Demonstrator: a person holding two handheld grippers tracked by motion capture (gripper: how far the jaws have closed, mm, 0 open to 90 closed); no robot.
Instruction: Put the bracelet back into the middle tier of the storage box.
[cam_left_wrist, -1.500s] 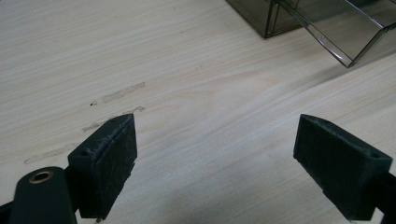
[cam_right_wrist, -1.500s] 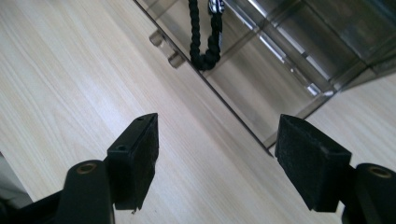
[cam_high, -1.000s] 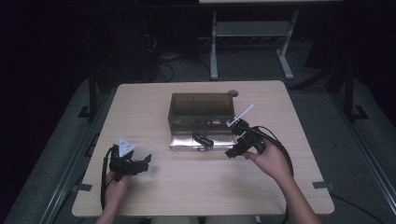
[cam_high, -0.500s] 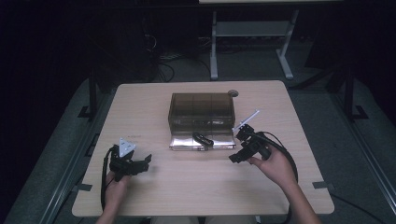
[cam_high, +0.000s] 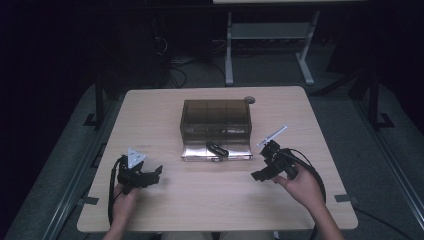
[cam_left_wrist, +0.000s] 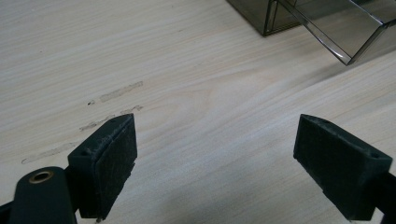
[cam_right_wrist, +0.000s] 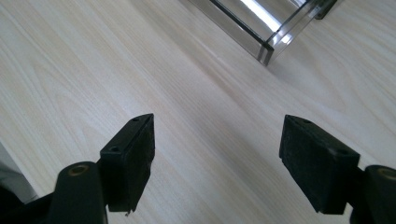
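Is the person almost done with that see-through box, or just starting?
Hard to say, but it looks in between. Done: the smoky clear box has its front flap down, and a small black thing lies on the flap. In hand: nothing; the left gripper and right gripper are both open and empty over the table. Left: probably dealing with the black thing, maybe closing the flap.
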